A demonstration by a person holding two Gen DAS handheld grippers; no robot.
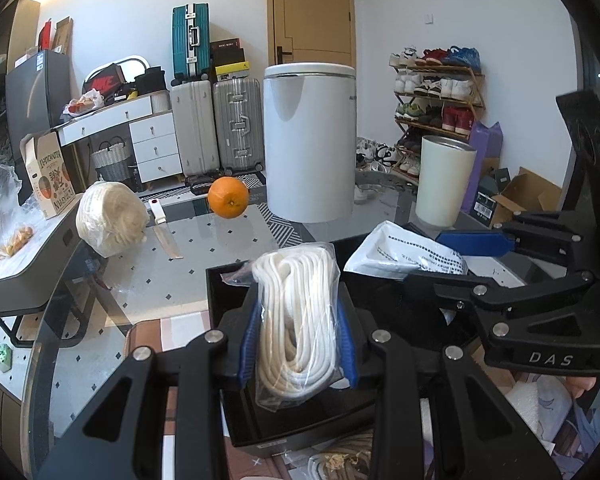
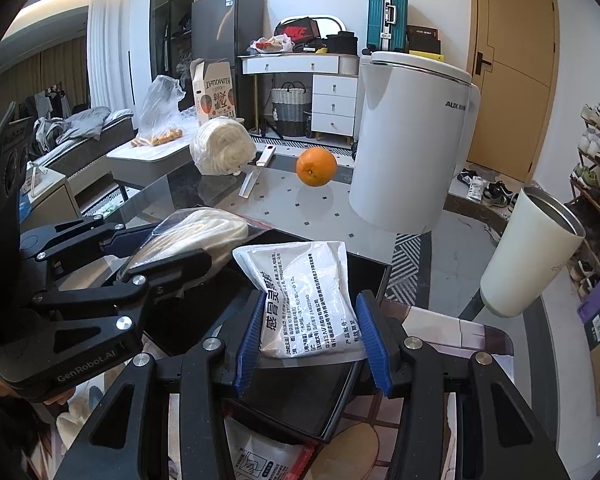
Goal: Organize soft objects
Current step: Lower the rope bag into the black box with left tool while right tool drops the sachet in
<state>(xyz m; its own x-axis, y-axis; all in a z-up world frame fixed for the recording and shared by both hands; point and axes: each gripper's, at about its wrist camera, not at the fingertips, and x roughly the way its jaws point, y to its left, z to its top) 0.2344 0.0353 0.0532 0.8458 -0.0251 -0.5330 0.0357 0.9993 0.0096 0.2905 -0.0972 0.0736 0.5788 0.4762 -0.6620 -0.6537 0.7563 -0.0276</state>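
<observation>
Bagged white rope coil (image 1: 296, 320): clamped upright between the blue pads (image 1: 249, 344) of your left gripper (image 1: 298, 344), jaws drawn narrow and squeezing the plastic bag at its lower half. The coil hangs over the open black box (image 1: 228, 292), which sits on the near edge of the glass table (image 1: 204, 264).

White medicine pouch (image 2: 306, 300) with printed Chinese text: pinched at its lower end between the blue pads (image 2: 374, 344) of your right gripper (image 2: 312, 346), jaws moderately narrow and closed on it. The pouch tilts up and away from the fingers, also above the black box.

Pose: both grippers point forward and downward, side by side over the box, left one to the left, each visible in the other's view.

Farther out on the table: a second, larger bundle of cream rope in plastic (image 1: 110, 220), a knife (image 1: 166, 236) just beside it, an orange (image 1: 228, 197), a white AUX appliance (image 2: 412, 140), a cream tumbler (image 1: 444, 180).
</observation>
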